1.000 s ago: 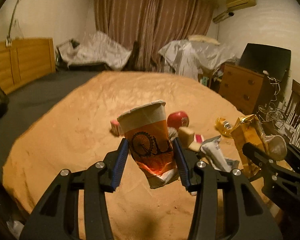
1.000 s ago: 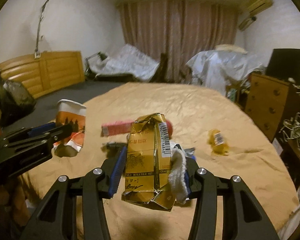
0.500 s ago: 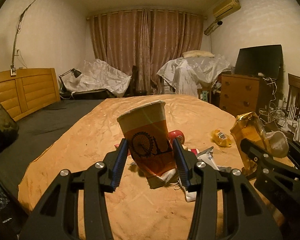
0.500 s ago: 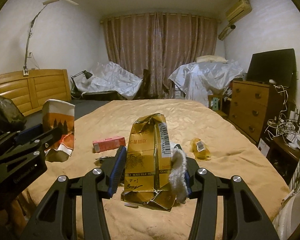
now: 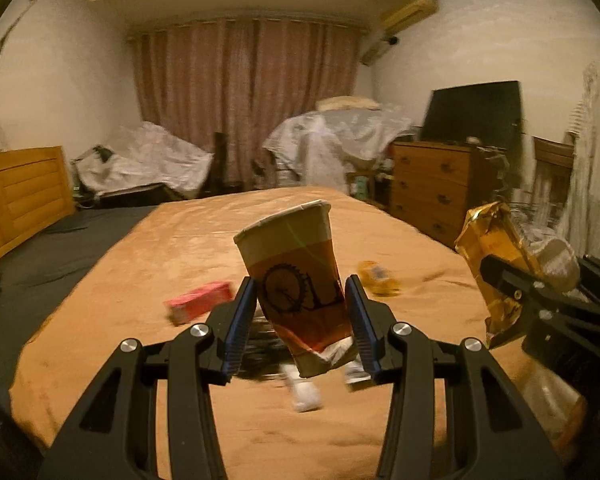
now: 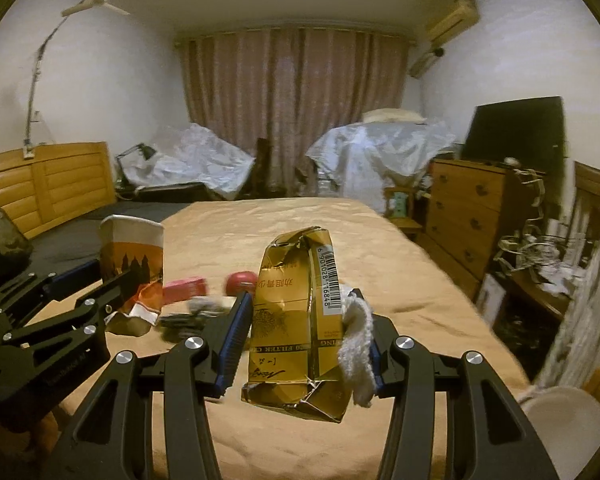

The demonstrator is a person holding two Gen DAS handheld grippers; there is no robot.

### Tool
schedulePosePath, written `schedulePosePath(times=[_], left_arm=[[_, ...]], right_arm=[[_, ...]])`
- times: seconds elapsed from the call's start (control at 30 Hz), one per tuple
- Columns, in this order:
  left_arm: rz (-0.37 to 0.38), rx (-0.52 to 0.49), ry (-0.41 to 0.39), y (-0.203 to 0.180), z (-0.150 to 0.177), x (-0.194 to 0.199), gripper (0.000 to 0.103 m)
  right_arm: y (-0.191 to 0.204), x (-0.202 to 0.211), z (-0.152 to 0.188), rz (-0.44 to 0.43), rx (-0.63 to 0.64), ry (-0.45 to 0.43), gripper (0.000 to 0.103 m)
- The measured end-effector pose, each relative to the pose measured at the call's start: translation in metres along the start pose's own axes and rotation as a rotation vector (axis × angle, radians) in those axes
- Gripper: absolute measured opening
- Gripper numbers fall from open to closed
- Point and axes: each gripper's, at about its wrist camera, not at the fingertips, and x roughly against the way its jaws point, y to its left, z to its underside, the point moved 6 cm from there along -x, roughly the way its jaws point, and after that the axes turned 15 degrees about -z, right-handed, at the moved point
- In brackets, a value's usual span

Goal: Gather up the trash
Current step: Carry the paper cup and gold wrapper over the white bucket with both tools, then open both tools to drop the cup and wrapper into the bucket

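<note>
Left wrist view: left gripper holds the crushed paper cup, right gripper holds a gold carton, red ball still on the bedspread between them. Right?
One thing is off. In the left wrist view the item on the bedspread beside the paper cup is a pink box, not a red ball. The left gripper does hold the cup, and the right gripper the gold carton.

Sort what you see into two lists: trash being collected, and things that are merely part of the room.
Trash: paper cup in left gripper; gold carton in right gripper; pink box; yellow wrapper.
Room: dresser; curtains; headboard.
</note>
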Motion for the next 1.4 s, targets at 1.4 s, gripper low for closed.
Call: schedulePosePath(times=[1.4], left_arm=[[0.723,-0.453,0.418,-0.378,0.096,0.045,0.045]], right_arm=[[-0.412,0.221,0.174,0.238,-0.574,0.515,0.051]])
